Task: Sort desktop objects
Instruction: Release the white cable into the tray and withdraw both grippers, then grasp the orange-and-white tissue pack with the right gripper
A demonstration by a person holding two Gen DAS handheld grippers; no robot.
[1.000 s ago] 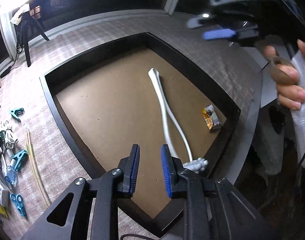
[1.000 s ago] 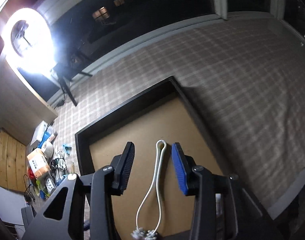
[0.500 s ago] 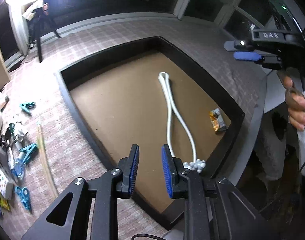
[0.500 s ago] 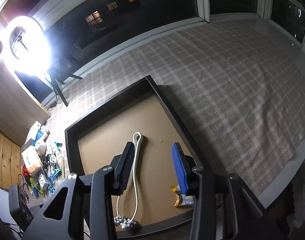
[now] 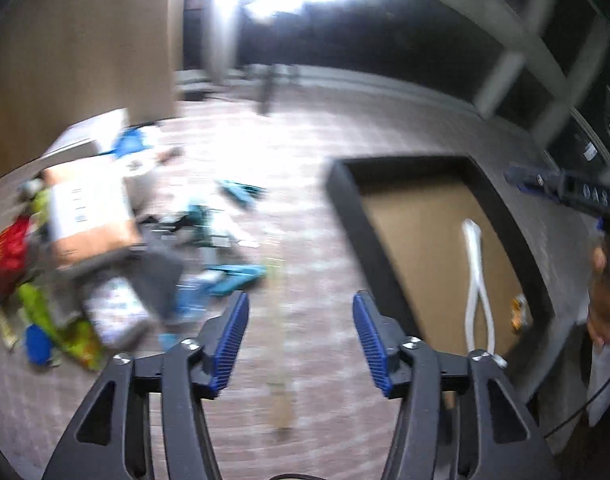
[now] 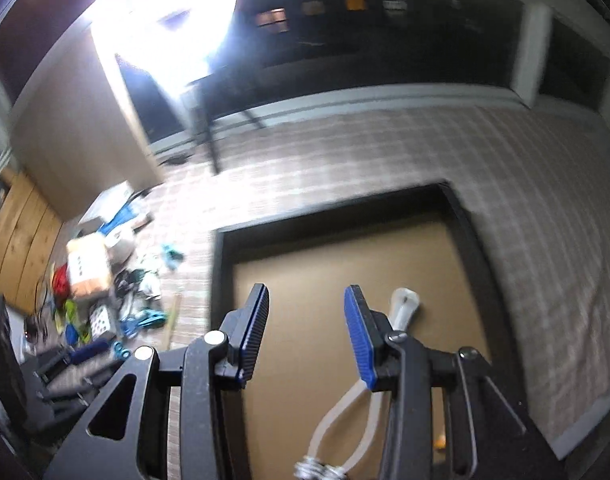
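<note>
Your left gripper (image 5: pixel 301 336) has just been opening its fingers, and nothing lies between them; it hangs over the checked cloth (image 5: pixel 305 208) between the pile of desktop objects (image 5: pixel 105 248) and the black tray (image 5: pixel 347 216). The step in hand looks like a reach for the next object, so aim at something lying apart from the heap. The teal clips (image 5: pixel 237 274) just ahead and the pale stick (image 5: pixel 279 332) lying under the fingers both look easier than anything buried beside the orange-and-white box (image 5: pixel 89 212). The left view is heavily blurred, so settle before you close, or you may pinch the cloth instead. Your right gripper (image 6: pixel 305 332) stands open and empty over the tray's brown floor, so keep it clear of the white cord (image 6: pixel 403 306), which lies just to the right of its fingers. In the left view that cord runs down the tray's right half, with a small orange wrapper (image 5: pixel 519 314) near the right wall. The desk is covered by a pinkish-grey plaid cloth that may ruck under a sliding finger. Behind it are dark windows (image 6: pixel 385 32), a very bright lamp (image 6: pixel 161 12) that washes out the upper left, and wooden panels (image 6: pixel 17 236) at the left.
</note>
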